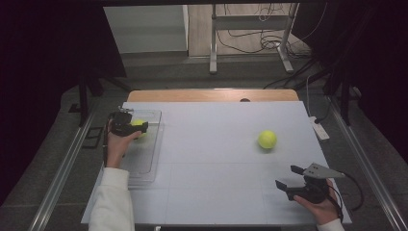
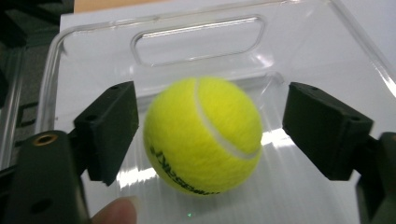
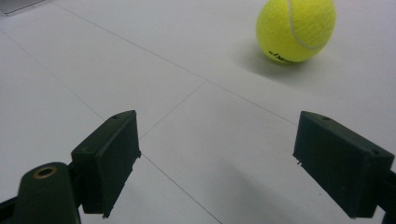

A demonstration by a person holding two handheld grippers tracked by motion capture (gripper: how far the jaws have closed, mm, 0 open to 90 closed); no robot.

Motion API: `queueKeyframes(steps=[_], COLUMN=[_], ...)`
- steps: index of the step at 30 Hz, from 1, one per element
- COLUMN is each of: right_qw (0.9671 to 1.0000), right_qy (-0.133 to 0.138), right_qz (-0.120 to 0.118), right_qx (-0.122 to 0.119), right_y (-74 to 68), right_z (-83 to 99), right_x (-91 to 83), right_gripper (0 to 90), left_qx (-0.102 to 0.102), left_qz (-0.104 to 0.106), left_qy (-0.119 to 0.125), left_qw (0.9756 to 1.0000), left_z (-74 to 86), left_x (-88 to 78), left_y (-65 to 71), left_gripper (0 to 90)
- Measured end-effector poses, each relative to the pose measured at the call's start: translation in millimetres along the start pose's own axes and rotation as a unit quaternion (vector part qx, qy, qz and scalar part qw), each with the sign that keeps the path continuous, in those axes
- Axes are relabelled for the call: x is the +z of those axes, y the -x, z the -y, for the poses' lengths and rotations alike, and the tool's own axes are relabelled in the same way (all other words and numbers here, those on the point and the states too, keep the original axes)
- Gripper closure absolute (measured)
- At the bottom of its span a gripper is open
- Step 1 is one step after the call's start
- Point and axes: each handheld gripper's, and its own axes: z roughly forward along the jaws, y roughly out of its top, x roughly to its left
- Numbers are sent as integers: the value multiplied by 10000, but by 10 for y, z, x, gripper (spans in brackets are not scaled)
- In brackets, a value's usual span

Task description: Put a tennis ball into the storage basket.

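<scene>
Tabletop point(image 1: 211, 192) covered in white is seen from above, with a clear plastic tray point(image 1: 153, 144) set near its left edge. The left gripper point(image 1: 137, 129) is held over the far end of the tray, and a yellow tennis ball point(image 2: 202, 135) is seen between its black jaws in the left gripper view. The jaws are parted, with a gap visible on each side of the ball, so the ball is not gripped; the ball appears slightly blurred above the tray's clear floor, and whether it rests there cannot be told. A second yellow tennis ball point(image 1: 267, 139) lies on the bare table, right of centre. The right gripper point(image 1: 289, 176) is held low near the table's front right corner, well apart from that ball, its jaws spread wide with nothing between them.
</scene>
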Motion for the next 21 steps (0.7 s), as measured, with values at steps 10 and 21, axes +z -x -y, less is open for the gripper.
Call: queueKeyframes(steps=[10, 21], right_qw=[10000, 9999], right_qy=[13, 12], right_qz=[-12, -44], right_qx=[34, 90], right_y=[22, 64], right_z=[-2, -18], right_x=[13, 72], right_gripper=[145, 145], left_qx=[-26, -155], left_qz=[236, 774], left_qy=[318, 634], left_qw=[9992, 9949], left_z=[-46, 3], left_x=[-159, -321], left_y=[80, 150], left_gripper=[136, 140])
